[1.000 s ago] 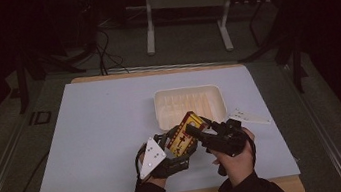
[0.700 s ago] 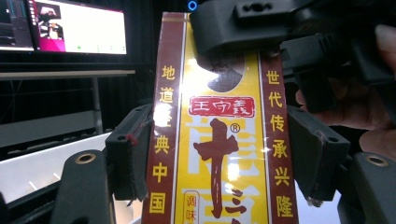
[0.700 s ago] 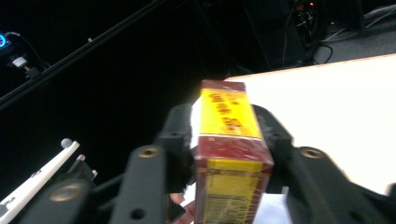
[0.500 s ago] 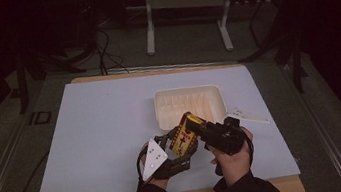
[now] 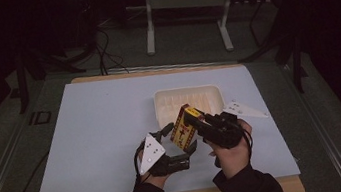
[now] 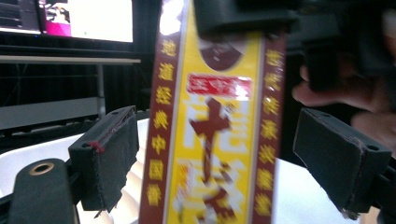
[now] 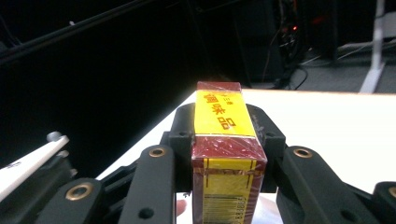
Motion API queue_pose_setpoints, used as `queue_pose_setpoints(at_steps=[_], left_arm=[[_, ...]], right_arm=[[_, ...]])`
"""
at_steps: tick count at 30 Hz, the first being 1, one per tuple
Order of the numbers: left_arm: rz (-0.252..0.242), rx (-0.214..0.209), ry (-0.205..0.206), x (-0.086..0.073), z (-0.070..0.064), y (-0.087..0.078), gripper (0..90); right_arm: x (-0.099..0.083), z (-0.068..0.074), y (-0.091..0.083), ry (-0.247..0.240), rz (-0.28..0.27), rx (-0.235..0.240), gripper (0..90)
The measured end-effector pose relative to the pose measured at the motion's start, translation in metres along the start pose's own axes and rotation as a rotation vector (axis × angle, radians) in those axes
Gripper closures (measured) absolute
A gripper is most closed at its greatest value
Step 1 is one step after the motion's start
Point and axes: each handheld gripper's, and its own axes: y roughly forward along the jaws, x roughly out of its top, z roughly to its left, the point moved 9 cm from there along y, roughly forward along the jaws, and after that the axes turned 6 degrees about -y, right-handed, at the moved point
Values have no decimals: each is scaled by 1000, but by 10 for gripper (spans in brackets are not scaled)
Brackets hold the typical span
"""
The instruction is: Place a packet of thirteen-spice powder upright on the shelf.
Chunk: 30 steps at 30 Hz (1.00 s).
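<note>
A yellow and dark-red box with Chinese print (image 5: 183, 127) is held tilted above the table, near the front edge. My right gripper (image 5: 201, 121) is shut on it; in the right gripper view the box (image 7: 224, 140) sits clamped between the right gripper (image 7: 223, 127). My left gripper (image 5: 179, 139) stands open with one jaw on each side of the box. In the left gripper view the box (image 6: 215, 121) stands between the pads (image 6: 109, 149) of the left gripper (image 6: 224, 154), with a gap on both sides.
A white shallow tray (image 5: 163, 102) lies on the pale blue table top (image 5: 97, 126) just behind the grippers. A metal stand (image 5: 183, 18) and cables are on the dark floor beyond the table. A monitor (image 6: 88, 18) glows in the background.
The box and my right gripper have shifted slightly left, further in between the left gripper's open jaws. Both hands stay near the front edge.
</note>
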Motion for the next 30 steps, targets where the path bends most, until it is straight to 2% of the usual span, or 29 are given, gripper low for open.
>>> queue_pose_setpoints(at_steps=[5, 9, 14, 21, 24, 25, 30], left_arm=[[26, -12, -3, 2, -2, -3, 121], [51, 11, 6, 1, 3, -9, 117], [84, 21, -4, -2, 11, -18, 117], [119, 46, -3, -11, 22, -35, 102], [129, 53, 0, -17, 24, -42, 101], [136, 50, -5, -19, 25, -44, 101], [158, 54, -5, -28, 25, -47, 89]], right_arm=[[11, -10, -2, -19, -24, -42, 674], [19, -20, -3, -38, -39, -82, 675], [26, -31, -4, -71, -53, -132, 674], [35, -48, -5, -136, -68, -205, 674], [36, -54, -4, -144, -68, -224, 674], [38, -61, -3, -149, -75, -250, 674], [42, -77, -1, -149, -87, -305, 674]])
